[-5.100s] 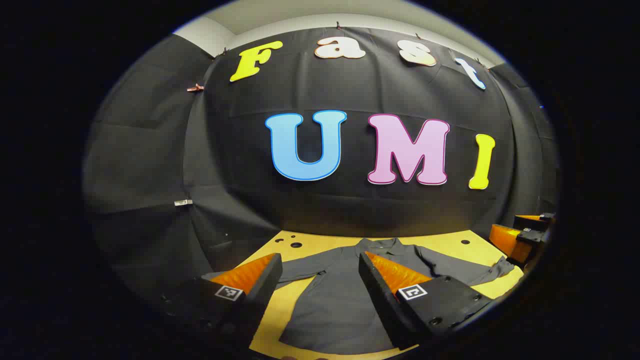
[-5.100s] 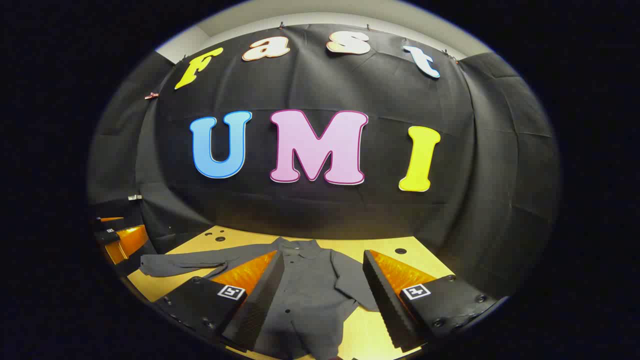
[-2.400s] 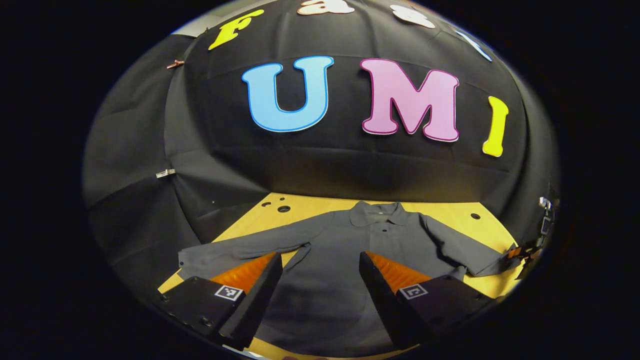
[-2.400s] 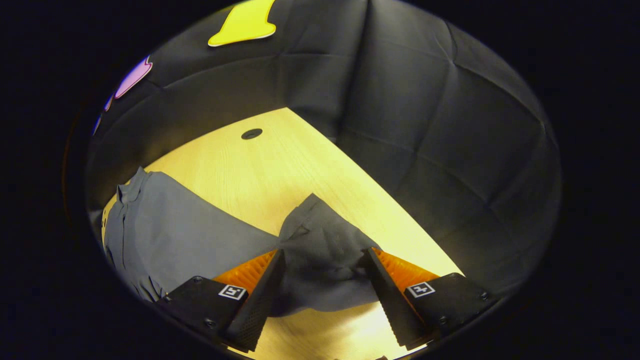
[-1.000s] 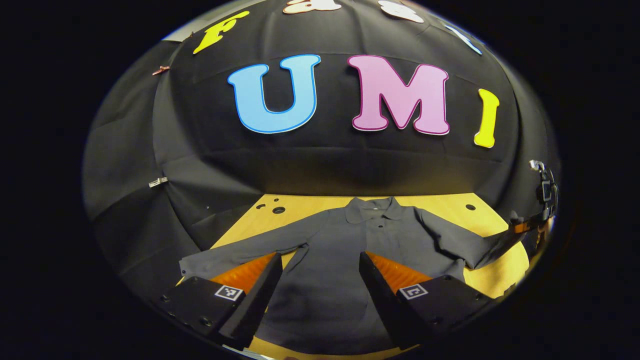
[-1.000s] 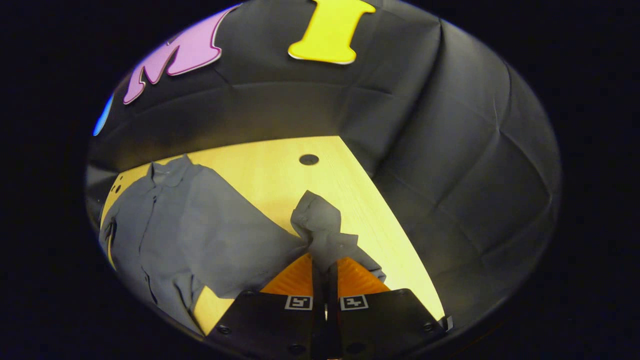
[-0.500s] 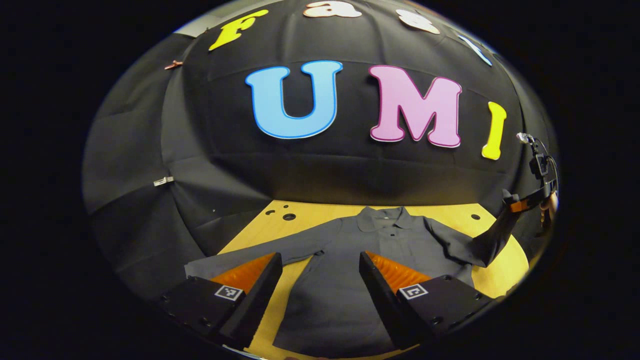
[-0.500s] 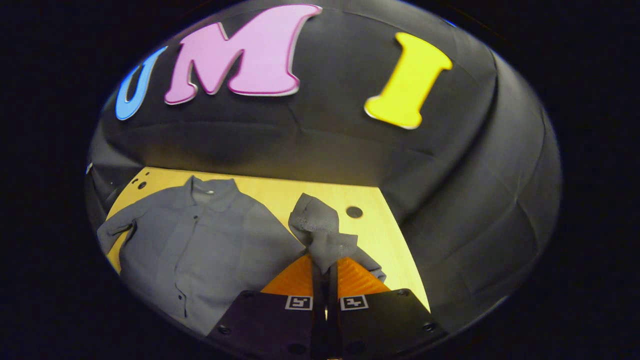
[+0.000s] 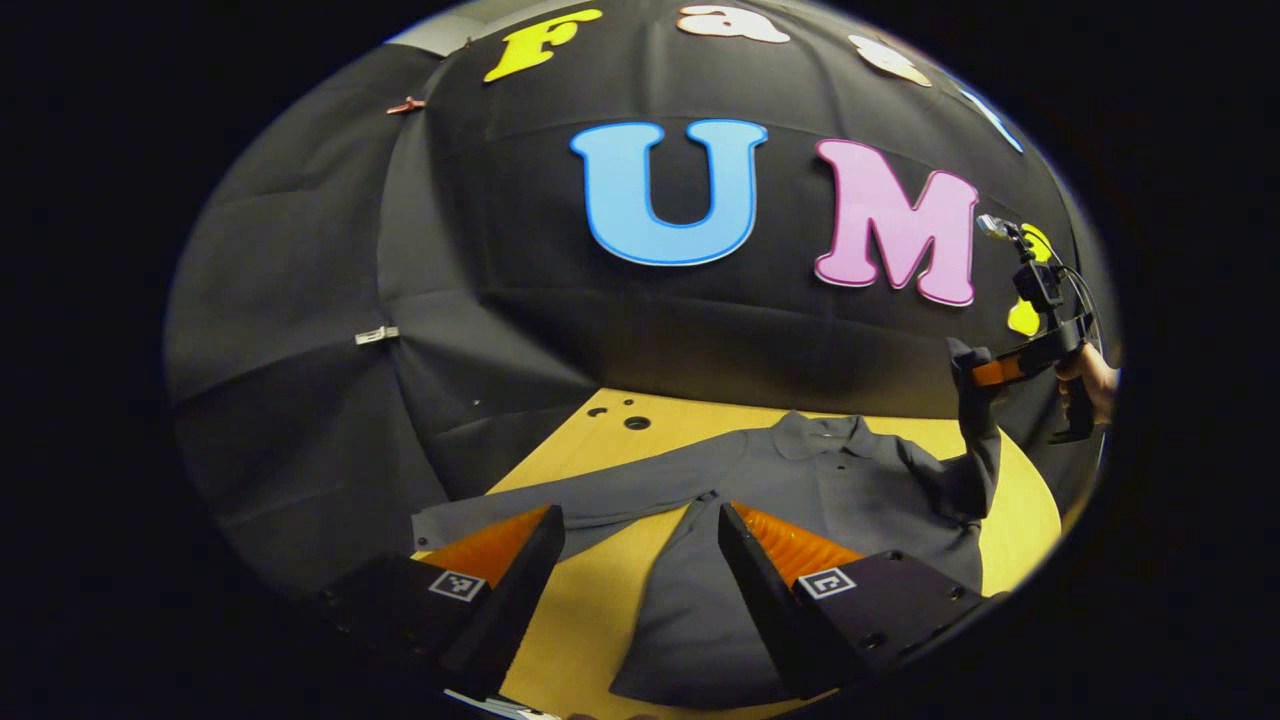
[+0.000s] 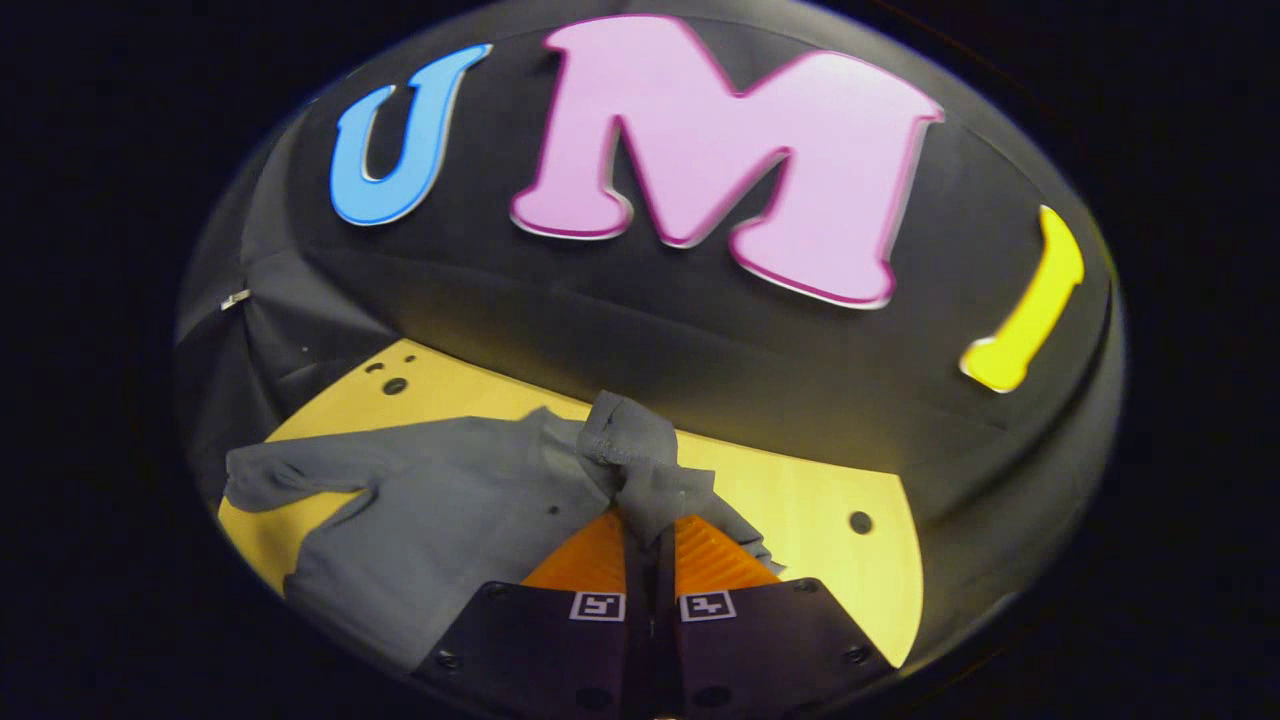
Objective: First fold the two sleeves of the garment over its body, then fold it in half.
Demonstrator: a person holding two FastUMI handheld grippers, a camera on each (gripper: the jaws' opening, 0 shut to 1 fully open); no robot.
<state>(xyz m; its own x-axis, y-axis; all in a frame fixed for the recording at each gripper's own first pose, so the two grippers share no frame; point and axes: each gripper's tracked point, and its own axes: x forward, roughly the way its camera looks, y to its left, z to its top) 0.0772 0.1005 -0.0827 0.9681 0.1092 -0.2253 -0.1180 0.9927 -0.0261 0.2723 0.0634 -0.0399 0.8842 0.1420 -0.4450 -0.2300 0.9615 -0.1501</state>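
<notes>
We hold the right sleeve [image 10: 640, 460] clamped in our right gripper [image 10: 650, 545], above the shirt [image 9: 800, 490] spread leftward on the table [image 9: 600, 620]; our left gripper [image 9: 635, 560] hovers apart.

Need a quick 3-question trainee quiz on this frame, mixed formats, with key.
1. True or false: the right gripper is shut on the sleeve cuff.
2. The left gripper is: A) open above the shirt, B) shut on the collar, C) shut on the hem.
3. Fill in: the other sleeve lies flat on the ____.

Key: 1 true; 2 A; 3 table.
</notes>
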